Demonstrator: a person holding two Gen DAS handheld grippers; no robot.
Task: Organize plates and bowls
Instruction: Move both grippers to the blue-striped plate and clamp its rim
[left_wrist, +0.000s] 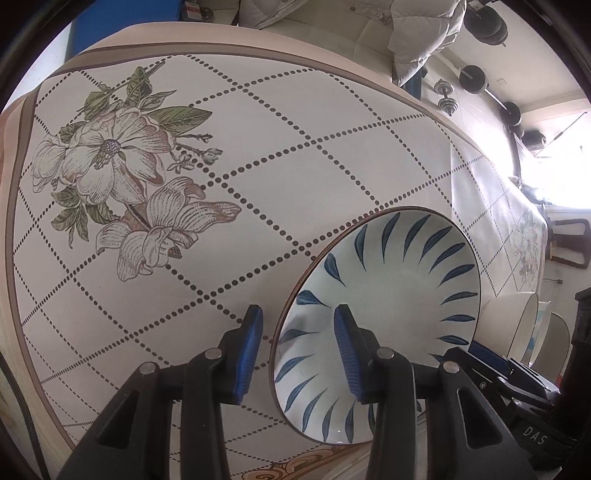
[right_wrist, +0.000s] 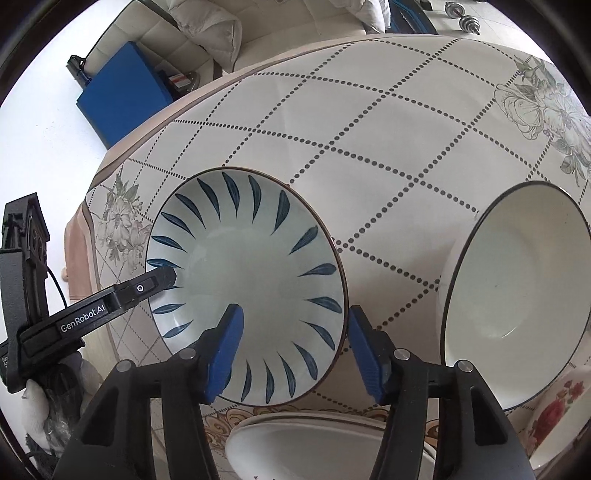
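Note:
A white bowl with blue leaf strokes and a dark rim (left_wrist: 391, 295) (right_wrist: 255, 280) sits on the patterned tablecloth. My left gripper (left_wrist: 297, 350) is open and straddles its left rim, one finger outside and one inside. It shows from outside in the right wrist view (right_wrist: 147, 286). My right gripper (right_wrist: 295, 350) is open and straddles the bowl's right rim. A plain white bowl with a dark rim (right_wrist: 517, 295) stands to the right. A white plate (right_wrist: 314, 443) lies below my right gripper.
The tablecloth (left_wrist: 295, 147) has dotted diamonds and flower prints. A flowered dish (right_wrist: 557, 417) sits at the lower right. A sofa with a white jacket (left_wrist: 417, 33), dumbbells (left_wrist: 476, 79) and a blue box (right_wrist: 122, 92) lie beyond the table.

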